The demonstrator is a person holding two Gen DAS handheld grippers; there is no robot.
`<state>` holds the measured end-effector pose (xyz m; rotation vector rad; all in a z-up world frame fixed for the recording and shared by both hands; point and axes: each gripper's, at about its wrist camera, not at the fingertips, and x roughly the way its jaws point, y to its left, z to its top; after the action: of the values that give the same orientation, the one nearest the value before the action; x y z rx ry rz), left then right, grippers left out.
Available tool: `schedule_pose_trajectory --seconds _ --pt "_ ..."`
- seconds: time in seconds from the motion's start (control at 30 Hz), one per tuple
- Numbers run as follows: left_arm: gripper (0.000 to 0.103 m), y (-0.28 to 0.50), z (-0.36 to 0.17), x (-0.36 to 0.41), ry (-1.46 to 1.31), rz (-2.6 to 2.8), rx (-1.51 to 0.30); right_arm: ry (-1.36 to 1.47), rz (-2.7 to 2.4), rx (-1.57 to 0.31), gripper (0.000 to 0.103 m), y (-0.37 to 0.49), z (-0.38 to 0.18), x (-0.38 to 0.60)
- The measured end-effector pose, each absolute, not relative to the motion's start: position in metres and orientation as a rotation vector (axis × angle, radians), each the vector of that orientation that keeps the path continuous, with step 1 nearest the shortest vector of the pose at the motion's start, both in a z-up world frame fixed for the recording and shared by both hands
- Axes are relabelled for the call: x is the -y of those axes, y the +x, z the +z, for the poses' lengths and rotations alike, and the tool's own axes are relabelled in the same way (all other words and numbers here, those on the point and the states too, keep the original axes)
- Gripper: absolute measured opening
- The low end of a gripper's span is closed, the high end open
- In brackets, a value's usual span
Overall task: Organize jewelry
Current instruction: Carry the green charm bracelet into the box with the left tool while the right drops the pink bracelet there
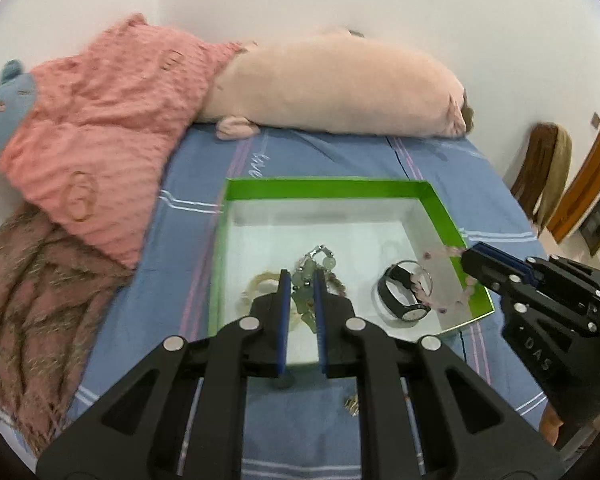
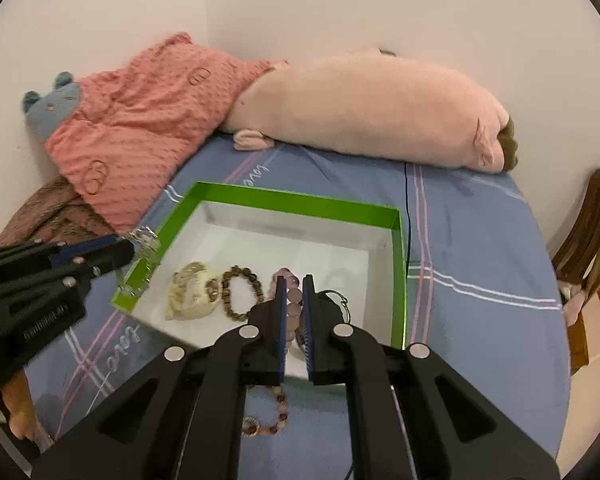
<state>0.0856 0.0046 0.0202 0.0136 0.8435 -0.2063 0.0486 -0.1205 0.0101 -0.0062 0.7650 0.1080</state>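
A green-rimmed white box (image 1: pixel 324 188) (image 2: pixel 296 202) lies on the blue bed sheet. My left gripper (image 1: pixel 302 276) is shut on a pale green bead bracelet (image 1: pixel 306 280) and holds it over the box's near left part; in the right wrist view (image 2: pixel 134 250) the bracelet (image 2: pixel 146 256) hangs over the box's left rim. My right gripper (image 2: pixel 294 280) is shut on a pink bead bracelet (image 2: pixel 292 300) above the box's near right side; it also shows in the left wrist view (image 1: pixel 466 258). In the box lie a black watch (image 1: pixel 400 300), a cream bracelet (image 2: pixel 190 296) and a brown bead bracelet (image 2: pixel 240 292).
A reddish bead bracelet (image 2: pixel 266 416) lies on the sheet in front of the box. A small gold piece (image 1: pixel 352 404) lies on the sheet near my left gripper. A pink blanket (image 1: pixel 100 136), a long pink plush (image 1: pixel 332 84) and a brown shawl (image 1: pixel 32 300) line the far and left sides.
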Motion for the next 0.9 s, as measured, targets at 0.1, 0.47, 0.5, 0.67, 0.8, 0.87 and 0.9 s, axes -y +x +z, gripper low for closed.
schedule_pose_trajectory --seconds 0.1,0.47,0.5,0.67,0.8,0.87,0.9 --pt "0.011 0.101 0.000 0.010 0.025 -0.231 -0.882 0.036 0.094 -0.802 0.007 0.064 -0.006 0.132" --pt "0.011 0.130 -0.048 0.024 0.050 -0.221 -0.957 0.033 0.113 -0.912 0.007 0.084 -0.047 0.129" --pt "0.011 0.130 -0.048 0.024 0.052 -0.222 -0.957 0.027 0.112 -0.914 0.007 0.084 -0.048 0.127" --pt "0.011 0.128 -0.050 0.026 0.064 -0.229 -0.962 0.016 0.104 -0.921 0.016 0.086 -0.051 0.128" --pt "0.011 0.127 -0.049 0.026 0.064 -0.231 -0.961 0.043 0.111 -0.933 0.017 0.087 -0.051 0.132" --pt "0.011 0.126 -0.048 0.026 0.065 -0.233 -0.957 0.047 0.116 -0.933 0.017 0.086 -0.050 0.132" --pt "0.011 0.126 -0.048 0.026 0.066 -0.234 -0.957 0.049 0.120 -0.933 0.017 0.085 -0.050 0.132"
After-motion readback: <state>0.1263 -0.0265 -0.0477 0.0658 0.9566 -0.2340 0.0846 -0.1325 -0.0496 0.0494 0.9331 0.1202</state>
